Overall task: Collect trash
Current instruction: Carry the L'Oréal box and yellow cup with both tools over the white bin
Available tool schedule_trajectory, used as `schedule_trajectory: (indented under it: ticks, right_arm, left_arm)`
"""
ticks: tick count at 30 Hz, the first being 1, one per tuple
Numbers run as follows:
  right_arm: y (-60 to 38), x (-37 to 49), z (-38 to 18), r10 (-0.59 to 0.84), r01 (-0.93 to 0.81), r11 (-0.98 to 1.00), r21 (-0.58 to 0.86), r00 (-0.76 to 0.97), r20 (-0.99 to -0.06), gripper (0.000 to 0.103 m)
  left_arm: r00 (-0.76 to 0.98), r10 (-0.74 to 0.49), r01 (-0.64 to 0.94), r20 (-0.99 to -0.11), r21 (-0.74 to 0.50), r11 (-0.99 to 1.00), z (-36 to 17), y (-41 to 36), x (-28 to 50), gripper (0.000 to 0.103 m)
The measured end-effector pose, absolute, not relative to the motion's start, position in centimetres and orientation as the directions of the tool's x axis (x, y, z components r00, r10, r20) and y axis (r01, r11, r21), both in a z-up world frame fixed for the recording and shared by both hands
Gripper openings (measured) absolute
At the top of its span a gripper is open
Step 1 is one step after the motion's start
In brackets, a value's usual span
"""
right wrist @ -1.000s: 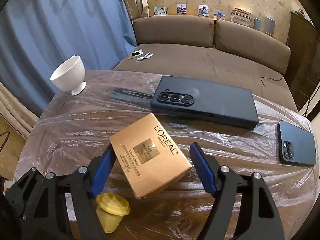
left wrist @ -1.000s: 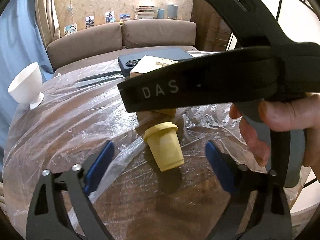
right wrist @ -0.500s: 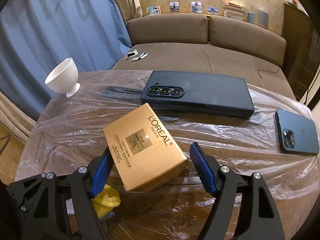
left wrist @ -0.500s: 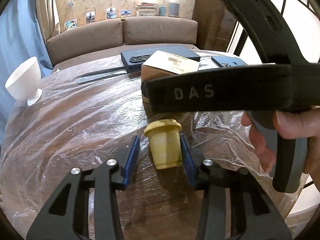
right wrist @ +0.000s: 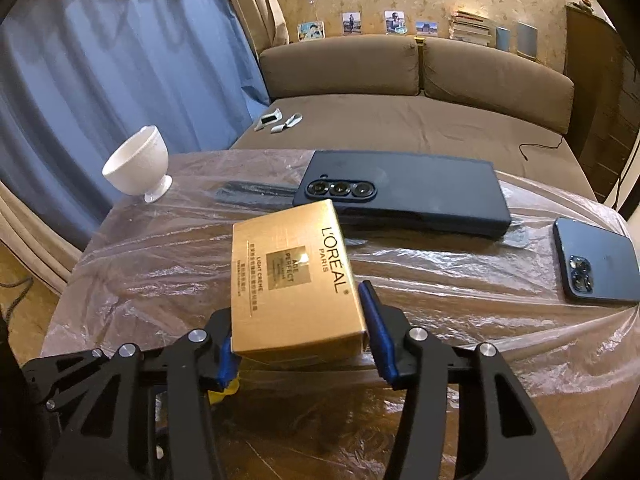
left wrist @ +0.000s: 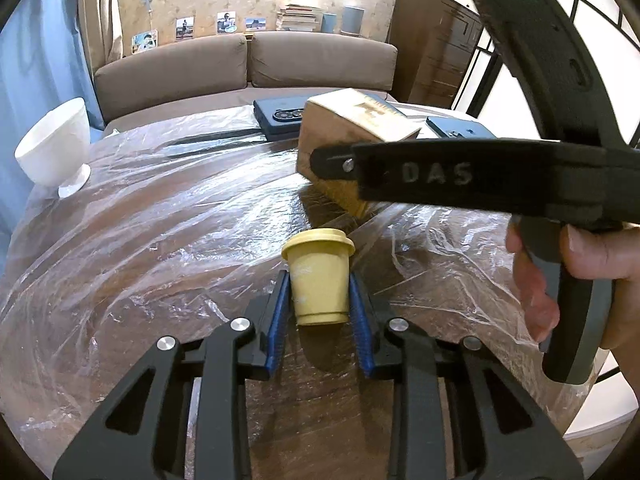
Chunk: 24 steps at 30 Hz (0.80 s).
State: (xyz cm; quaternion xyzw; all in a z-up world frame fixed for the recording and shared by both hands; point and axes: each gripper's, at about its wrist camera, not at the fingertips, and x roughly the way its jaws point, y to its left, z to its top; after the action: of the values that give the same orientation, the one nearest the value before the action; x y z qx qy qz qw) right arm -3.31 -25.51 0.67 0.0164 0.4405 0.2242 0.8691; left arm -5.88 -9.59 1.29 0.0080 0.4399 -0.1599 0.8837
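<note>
The yellow cup (left wrist: 318,276) sits upright on the plastic-covered desk (left wrist: 160,240), and my left gripper (left wrist: 318,304) has just clamped both fingers on its sides, where a second ago they stood wide. Beside it, the gold box (right wrist: 294,280) now looks tilted off the desk, turned from where it lay; my right gripper (right wrist: 300,340) is closing its fingers against its flanks. Both pieces of trash look secured and ready to lift. The bowl (right wrist: 138,166) and phones stay clear.

The small cup (left wrist: 319,280) stands on the plastic-covered table (left wrist: 160,240), nearer than the L'Oréal box (right wrist: 294,284); the bowl (right wrist: 138,170) sits far left. Behind the box lies a folding phone (right wrist: 404,196); another phone (right wrist: 596,260) lies right.
</note>
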Motion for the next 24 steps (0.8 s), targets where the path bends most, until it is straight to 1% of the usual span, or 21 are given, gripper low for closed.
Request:
schedule_trajectory:
  ticks: [13,24]
  right_arm:
    - [-27.1,-5.6,2.4,0.425,-0.349,0.899,0.266,0.544,-0.723,0.051]
    - [-28.2,-9.0,2.7,0.427,-0.342,0.899,0.273,0.546,-0.721,0.051]
  left_arm:
    - [0.565,-0.297,0.277,-0.769,-0.162,0.947,1.8,-8.8,-6.3,0.031]
    - [0.579,-0.309,0.287,-0.755,-0.166,0.943,2.8,-7.9,-7.3,0.031]
